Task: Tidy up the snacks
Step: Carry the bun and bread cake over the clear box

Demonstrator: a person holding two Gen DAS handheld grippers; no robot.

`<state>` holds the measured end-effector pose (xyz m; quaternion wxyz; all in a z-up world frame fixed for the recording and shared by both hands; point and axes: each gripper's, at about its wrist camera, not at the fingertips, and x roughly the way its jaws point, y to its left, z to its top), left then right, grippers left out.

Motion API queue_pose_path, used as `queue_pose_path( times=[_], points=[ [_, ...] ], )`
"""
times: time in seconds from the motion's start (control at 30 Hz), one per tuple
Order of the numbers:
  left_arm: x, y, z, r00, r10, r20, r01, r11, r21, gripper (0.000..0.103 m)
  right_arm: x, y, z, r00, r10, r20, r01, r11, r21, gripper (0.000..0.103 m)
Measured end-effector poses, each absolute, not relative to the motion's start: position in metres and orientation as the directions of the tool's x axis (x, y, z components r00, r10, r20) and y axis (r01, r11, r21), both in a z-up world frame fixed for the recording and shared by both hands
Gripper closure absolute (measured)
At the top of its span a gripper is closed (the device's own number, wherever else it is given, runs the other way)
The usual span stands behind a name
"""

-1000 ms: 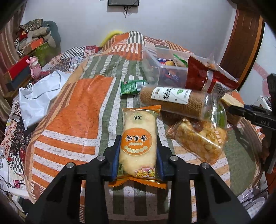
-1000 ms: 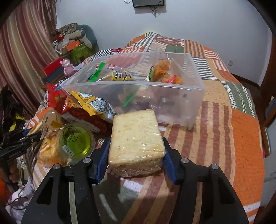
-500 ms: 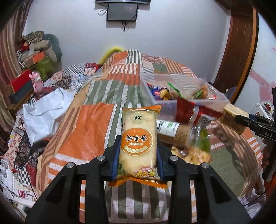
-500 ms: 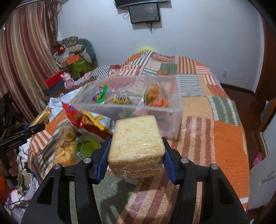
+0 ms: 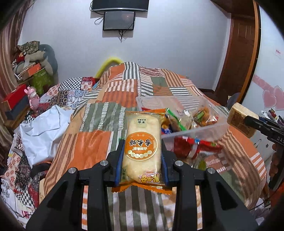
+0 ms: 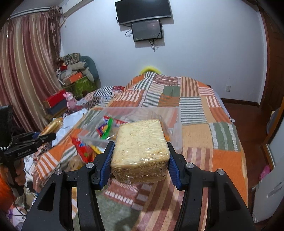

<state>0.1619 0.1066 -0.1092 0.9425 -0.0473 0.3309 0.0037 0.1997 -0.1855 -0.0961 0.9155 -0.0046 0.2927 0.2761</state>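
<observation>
Left wrist view, bottom centre: the left gripper is clamping a rice cracker packet between its blue pads, jaws narrowed onto the packet's two long sides; the orange-edged wrapper is standing lengthwise up the frame, clear of the patchwork quilt below it. Just past it, right of centre, a red snack bag is lying on the quilt against the near wall of the clear plastic bin, which is holding several mixed snack packets. At the right edge, the right gripper is entering the frame with its load. A white plastic bag is lying at middle left.

Right wrist view, bottom centre: the right gripper is gripping a wrapped sponge cake block by its two sides, jaws set narrow around it, the block hanging above the quilt in front of the bin. The left gripper is showing at the middle left edge. Farthest off, two dark screens are hanging on the white wall, top centre.
</observation>
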Motion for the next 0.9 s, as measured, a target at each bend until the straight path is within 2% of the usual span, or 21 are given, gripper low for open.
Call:
queue_pose_path(
  times=[0.4, 0.9],
  points=[
    [0.205, 0.095, -0.102, 0.793, -0.058, -0.607, 0.006, 0.996, -0.088, 0.069, 0.223, -0.172, -0.088, 0.698, 0.51, -0.503, -0.505, 0.848, 0.16, 0.051],
    [0.257, 0.078, -0.115, 0.767, -0.095, -0.634, 0.056, 0.995, -0.081, 0.068, 0.258, -0.142, -0.102, 0.664, 0.515, -0.542, -0.518, 0.84, 0.162, 0.051]
  ],
)
